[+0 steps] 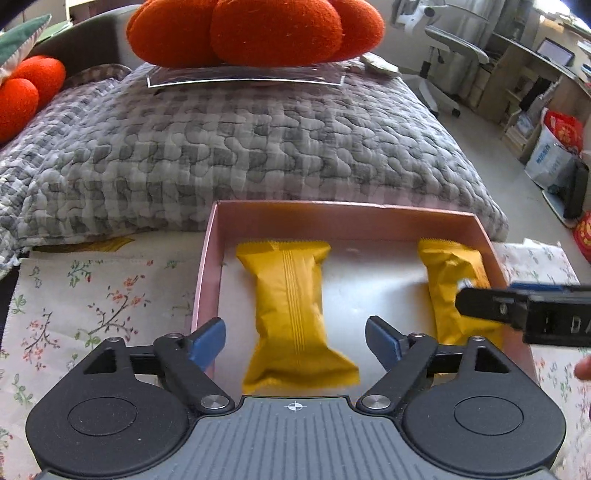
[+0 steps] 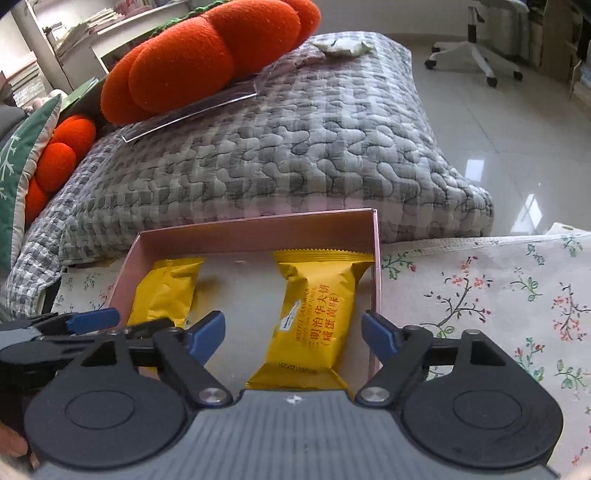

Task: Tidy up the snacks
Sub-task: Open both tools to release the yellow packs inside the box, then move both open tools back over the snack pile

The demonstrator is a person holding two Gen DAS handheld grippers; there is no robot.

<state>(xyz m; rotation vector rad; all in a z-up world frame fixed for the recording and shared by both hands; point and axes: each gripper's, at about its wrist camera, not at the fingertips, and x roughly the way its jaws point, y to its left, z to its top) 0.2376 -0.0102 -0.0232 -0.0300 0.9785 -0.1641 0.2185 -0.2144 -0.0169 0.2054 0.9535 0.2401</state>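
Observation:
A shallow pink box (image 1: pixel 210 258) (image 2: pixel 258 225) lies on a floral cloth. Two yellow snack packets lie inside it. The left packet (image 1: pixel 291 314) (image 2: pixel 162 291) lies seam side up. The right packet (image 1: pixel 454 291) (image 2: pixel 314 317) lies with red print up. My left gripper (image 1: pixel 295 341) is open, its blue fingertips either side of the left packet, just above it. My right gripper (image 2: pixel 293 338) is open, its tips straddling the right packet, its right tip at the box's right wall. The right gripper also shows from the side in the left wrist view (image 1: pixel 517 310).
A grey checked quilt (image 1: pixel 240 147) (image 2: pixel 295 147) rises right behind the box. Orange plush cushions (image 1: pixel 258 29) (image 2: pixel 199 55) rest on a clear sheet on it. The floral cloth (image 1: pixel 92 295) (image 2: pixel 498 288) spreads either side. An office chair (image 2: pixel 476 44) stands on the tiled floor at the right.

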